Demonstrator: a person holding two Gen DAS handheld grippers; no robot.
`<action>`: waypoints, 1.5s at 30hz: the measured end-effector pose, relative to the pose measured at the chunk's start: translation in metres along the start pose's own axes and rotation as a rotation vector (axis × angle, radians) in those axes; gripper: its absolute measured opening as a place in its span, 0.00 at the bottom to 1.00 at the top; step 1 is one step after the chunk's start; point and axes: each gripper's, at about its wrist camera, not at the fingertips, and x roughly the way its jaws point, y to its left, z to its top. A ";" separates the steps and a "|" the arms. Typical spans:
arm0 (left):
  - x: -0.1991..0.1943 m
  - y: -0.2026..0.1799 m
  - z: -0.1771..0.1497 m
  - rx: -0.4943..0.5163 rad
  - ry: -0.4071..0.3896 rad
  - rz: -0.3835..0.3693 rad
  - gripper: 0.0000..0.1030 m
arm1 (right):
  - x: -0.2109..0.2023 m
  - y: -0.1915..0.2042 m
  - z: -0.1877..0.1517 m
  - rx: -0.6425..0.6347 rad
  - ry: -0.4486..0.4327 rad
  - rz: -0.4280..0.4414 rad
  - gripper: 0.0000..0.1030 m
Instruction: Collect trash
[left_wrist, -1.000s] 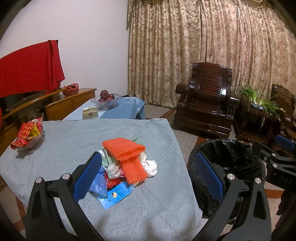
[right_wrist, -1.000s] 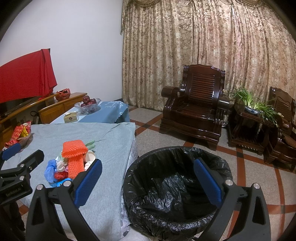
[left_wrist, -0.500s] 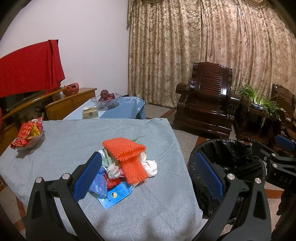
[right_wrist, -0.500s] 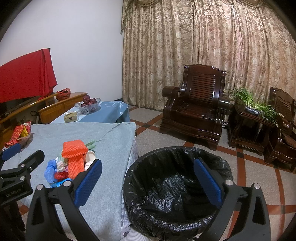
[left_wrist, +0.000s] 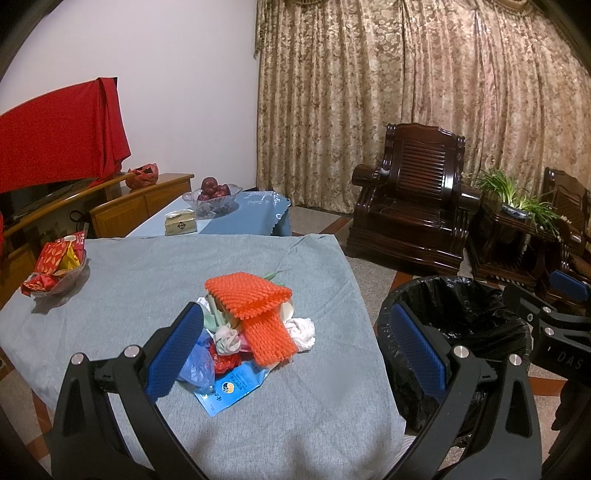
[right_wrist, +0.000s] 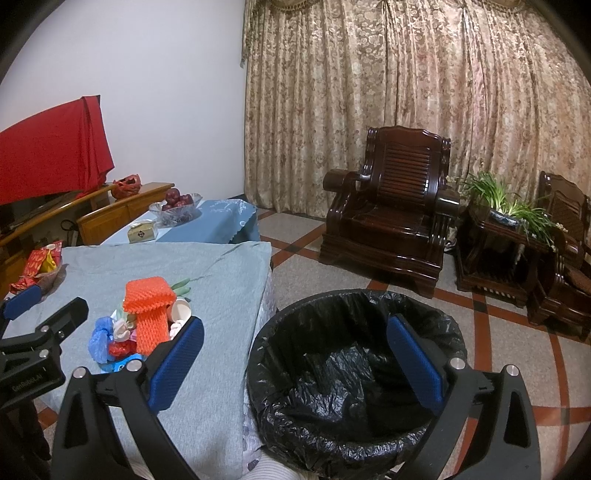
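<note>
A heap of trash lies on the grey-clothed table (left_wrist: 129, 280): orange foam netting (left_wrist: 255, 310) on top, crumpled white tissue (left_wrist: 303, 332), a blue plastic bag (left_wrist: 199, 365), a red wrapper and a blue packet (left_wrist: 229, 391). The same orange netting (right_wrist: 147, 310) shows in the right wrist view. My left gripper (left_wrist: 295, 354) hovers open just short of the heap, nothing between its pads. A black-lined bin (right_wrist: 354, 373) stands on the floor by the table's right edge. Above the bin my right gripper (right_wrist: 295, 365) hangs open and empty.
A bowl of red snack packets (left_wrist: 55, 269) sits at the table's left edge. Behind is a blue-clothed low table with a fruit bowl (left_wrist: 214, 192) and a tissue box (left_wrist: 181, 223). Dark wooden armchairs (right_wrist: 391, 218) and a plant stand (right_wrist: 509, 229) occupy the tiled floor on the right.
</note>
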 end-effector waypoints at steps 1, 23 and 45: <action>-0.001 0.000 0.000 0.000 0.000 0.000 0.95 | 0.000 0.000 0.000 0.001 0.000 0.000 0.94; 0.007 0.007 -0.002 -0.009 0.004 0.006 0.95 | 0.012 0.000 -0.010 -0.006 0.009 0.006 0.94; 0.054 0.127 -0.029 -0.057 0.050 0.226 0.95 | 0.097 0.099 -0.009 -0.095 0.048 0.160 0.94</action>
